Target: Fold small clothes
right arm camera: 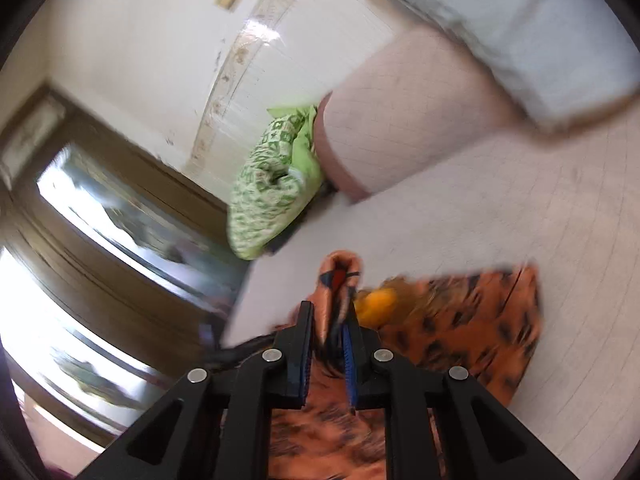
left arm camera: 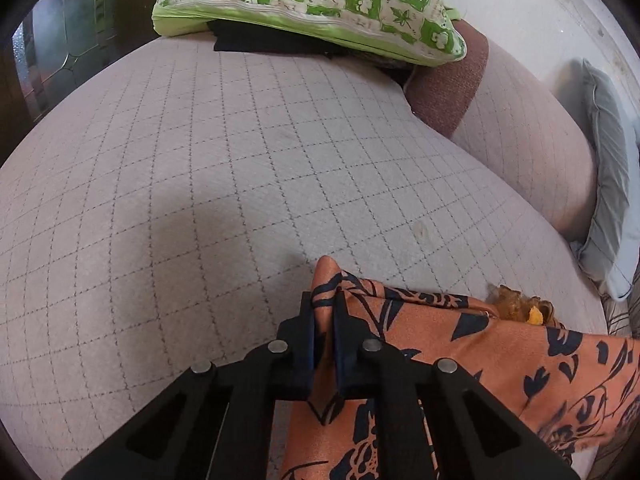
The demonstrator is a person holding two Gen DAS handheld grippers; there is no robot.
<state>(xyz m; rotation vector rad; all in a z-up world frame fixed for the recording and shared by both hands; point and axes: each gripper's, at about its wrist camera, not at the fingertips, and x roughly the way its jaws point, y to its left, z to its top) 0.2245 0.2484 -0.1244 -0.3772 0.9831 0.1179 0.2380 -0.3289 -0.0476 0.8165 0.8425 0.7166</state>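
Note:
An orange garment with a dark navy leaf print (left arm camera: pixel 500 344) hangs over the quilted beige sofa seat (left arm camera: pixel 224 184). My left gripper (left arm camera: pixel 323 300) is shut on one corner of it, with cloth poking out above the fingertips. The garment drapes away to the right and down. In the blurred, tilted right wrist view my right gripper (right arm camera: pixel 329 312) is shut on another edge of the same garment (right arm camera: pixel 476 320), which bunches beyond the fingers. A yellow and brown frilly bit (right arm camera: pixel 378 300) sits by the cloth; it also shows in the left wrist view (left arm camera: pixel 524 308).
A green and white patterned pillow (left arm camera: pixel 312 4) lies at the far end of the seat over a dark folded cloth (left arm camera: pixel 256 42). The sofa backrest (left arm camera: pixel 528 140) rises on the right with a grey cushion (left arm camera: pixel 612 184). A wooden door with glass (right arm camera: pixel 100 208) stands beyond.

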